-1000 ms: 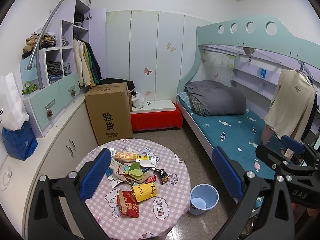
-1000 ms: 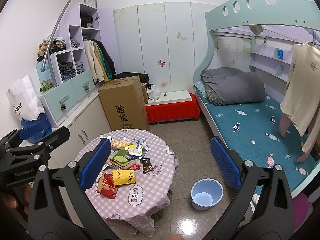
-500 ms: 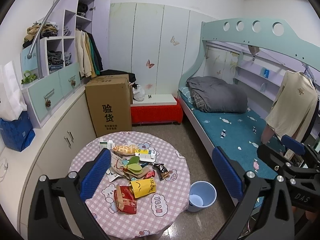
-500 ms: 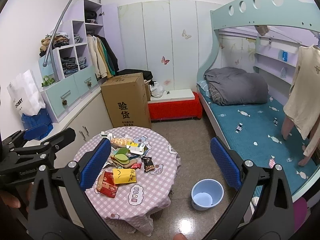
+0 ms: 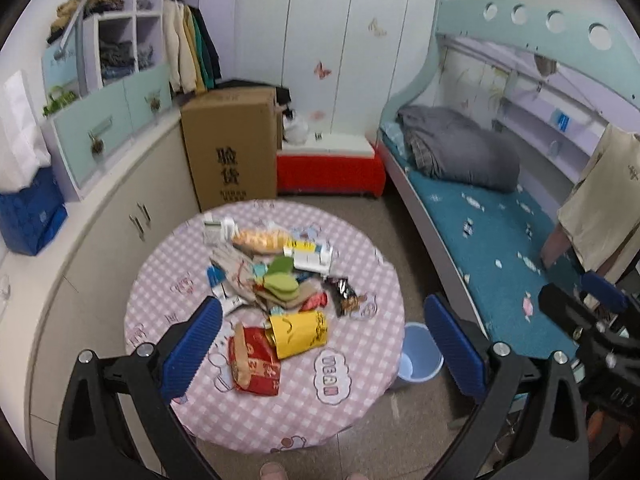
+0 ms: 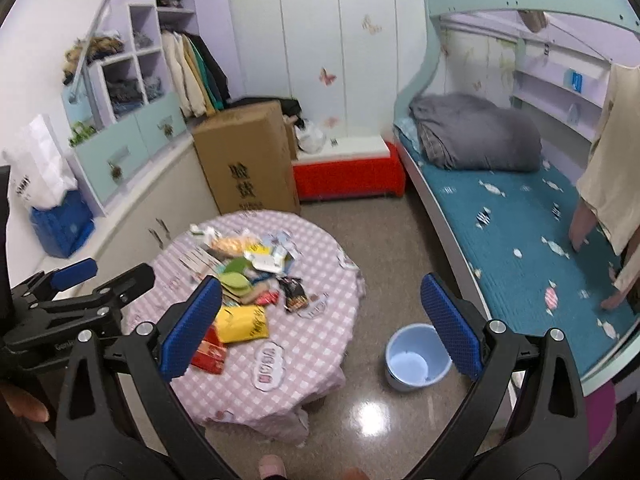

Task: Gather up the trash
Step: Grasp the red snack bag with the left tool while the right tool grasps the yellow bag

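Observation:
A heap of trash lies on the round pink checked table (image 5: 360,380) (image 6: 304,376): a red packet (image 5: 254,364) (image 6: 208,354), a yellow packet (image 5: 300,330) (image 6: 242,324), a dark wrapper (image 5: 344,292) (image 6: 294,294), green pieces (image 5: 282,278) and white cartons (image 5: 310,256). A pale blue bin (image 5: 418,358) (image 6: 418,356) stands on the floor right of the table. My left gripper (image 5: 324,348) hangs open high above the table's near side, holding nothing. My right gripper (image 6: 320,328) is open and empty too, above the table's right edge. Each gripper shows at the edge of the other's view.
A tall cardboard box (image 5: 232,148) and a red bench (image 5: 330,168) stand behind the table. White cabinets (image 5: 100,240) run along the left, with a blue bag (image 5: 30,214) on top. A bunk bed (image 5: 500,216) fills the right side. Bare floor lies around the bin.
Both views have tilted downward and come nearer the table, so the trash looks larger and more centred. Both grippers stay open and empty.

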`<move>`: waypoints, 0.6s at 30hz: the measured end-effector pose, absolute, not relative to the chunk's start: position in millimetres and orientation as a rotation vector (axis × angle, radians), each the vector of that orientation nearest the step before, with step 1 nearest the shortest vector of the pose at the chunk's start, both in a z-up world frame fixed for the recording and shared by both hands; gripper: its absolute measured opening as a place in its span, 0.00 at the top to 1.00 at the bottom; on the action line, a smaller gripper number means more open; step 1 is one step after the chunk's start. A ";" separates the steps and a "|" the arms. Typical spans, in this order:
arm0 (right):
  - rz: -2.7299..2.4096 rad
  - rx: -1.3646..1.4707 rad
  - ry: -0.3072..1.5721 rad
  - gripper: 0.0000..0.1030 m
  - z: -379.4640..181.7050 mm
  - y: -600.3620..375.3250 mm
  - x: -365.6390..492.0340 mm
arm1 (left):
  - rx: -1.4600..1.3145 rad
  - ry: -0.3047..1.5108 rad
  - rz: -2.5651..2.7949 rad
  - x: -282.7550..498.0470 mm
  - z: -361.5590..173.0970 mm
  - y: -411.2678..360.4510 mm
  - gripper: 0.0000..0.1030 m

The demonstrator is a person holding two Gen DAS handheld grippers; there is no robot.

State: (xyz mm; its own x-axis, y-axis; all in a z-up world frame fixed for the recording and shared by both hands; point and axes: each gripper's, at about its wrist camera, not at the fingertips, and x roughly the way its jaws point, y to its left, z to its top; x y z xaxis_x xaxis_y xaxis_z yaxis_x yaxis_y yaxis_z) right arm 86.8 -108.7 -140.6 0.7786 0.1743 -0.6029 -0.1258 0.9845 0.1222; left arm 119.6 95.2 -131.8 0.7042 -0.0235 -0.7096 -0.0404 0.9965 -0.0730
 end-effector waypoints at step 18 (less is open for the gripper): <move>0.169 0.160 0.966 0.09 -294.7 -35.1 162.1 | -0.259 1.114 0.033 174.0 -312.6 203.5 0.04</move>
State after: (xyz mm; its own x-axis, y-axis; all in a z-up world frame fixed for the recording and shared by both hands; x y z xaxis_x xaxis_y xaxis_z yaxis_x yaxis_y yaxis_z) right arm 162.1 -35.1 -294.7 0.5577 0.2136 -0.8021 -0.0711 0.9751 0.2102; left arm 174.0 203.5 -312.6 0.4442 -0.1032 -0.8900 -0.1554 0.9694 -0.1900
